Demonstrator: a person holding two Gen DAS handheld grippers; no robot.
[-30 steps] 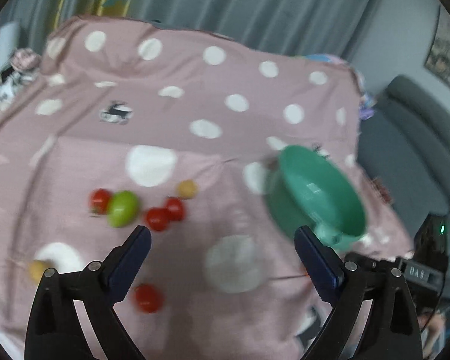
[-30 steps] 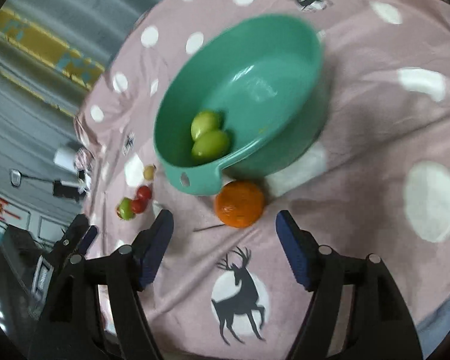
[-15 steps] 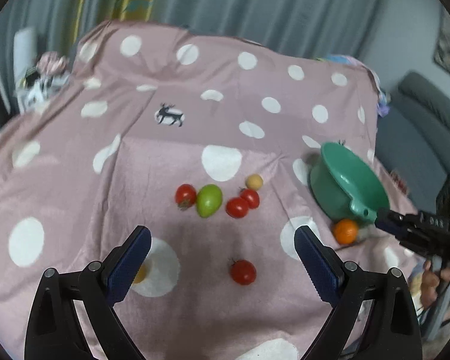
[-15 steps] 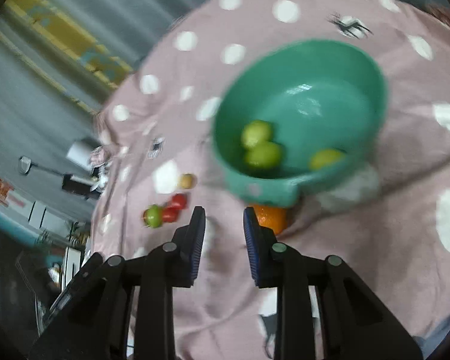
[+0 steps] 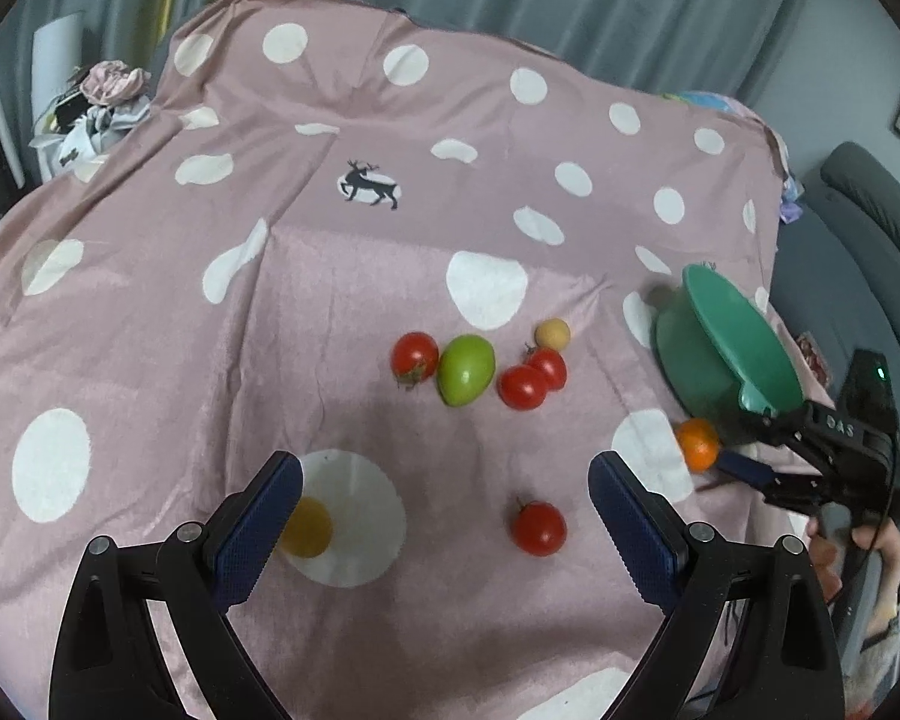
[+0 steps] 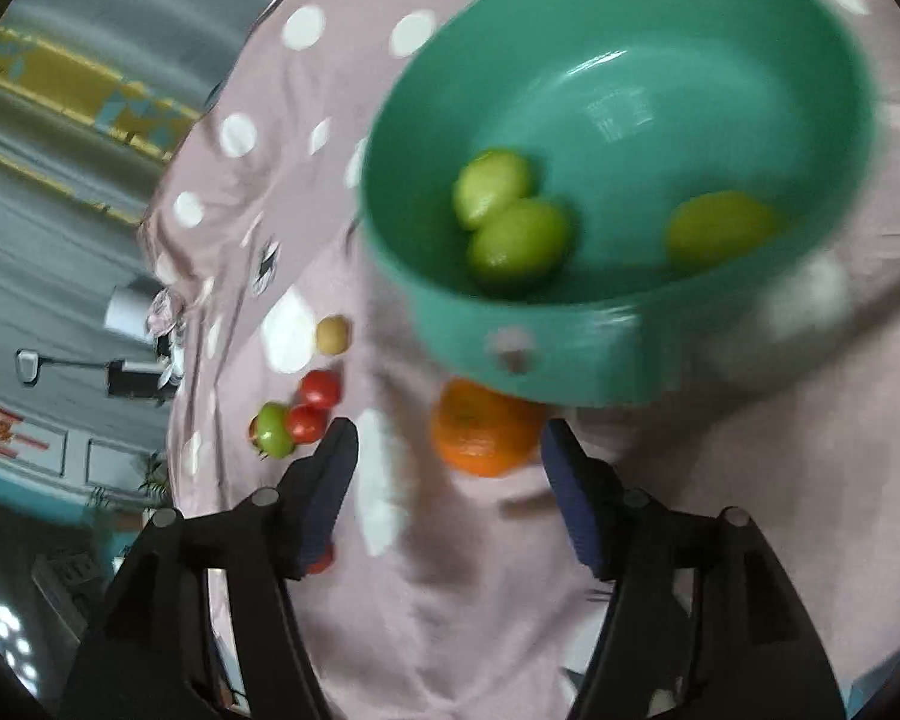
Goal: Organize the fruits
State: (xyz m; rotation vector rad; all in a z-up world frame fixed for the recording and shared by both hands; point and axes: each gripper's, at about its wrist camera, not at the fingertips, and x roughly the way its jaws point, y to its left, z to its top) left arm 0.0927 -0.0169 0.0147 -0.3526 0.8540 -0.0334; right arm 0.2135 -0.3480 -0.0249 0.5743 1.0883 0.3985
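Fruits are still mostly out on the pink spotted cloth (image 5: 150, 312) that covers my desk, so I judge the sorting well short of halfway. Inside the green bowl (image 6: 750, 18) I can see three yellow-green fruits (image 6: 516, 240): two touching each other on one side, one apart on the other. That much looks done.

What is left, as far as I can see: an orange (image 6: 480, 432) lying on the cloth right against the bowl's near wall, under its handle tab; a cluster further off made of a green tomato (image 5: 465, 369), a red tomato (image 5: 414, 355) just beside it, two more red tomatoes (image 5: 531, 378) touching each other, and a small pale yellow fruit (image 5: 552, 333) next to them; a lone red tomato (image 5: 537, 528) nearer to me; and a yellow fruit (image 5: 309, 527) half hidden behind one pad of my left tongs (image 5: 444, 516).

My left tongs hang wide apart above the cloth with nothing between the pads. My right tongs (image 6: 450, 456) have just been opening after a quick snap shut; they now stand apart, and the orange sits just ahead of the pads, not pressed by them. The right view is blurred, so I cannot say whether either pad brushes it.

I reckon the orange is the next one to go in, then the cluster.
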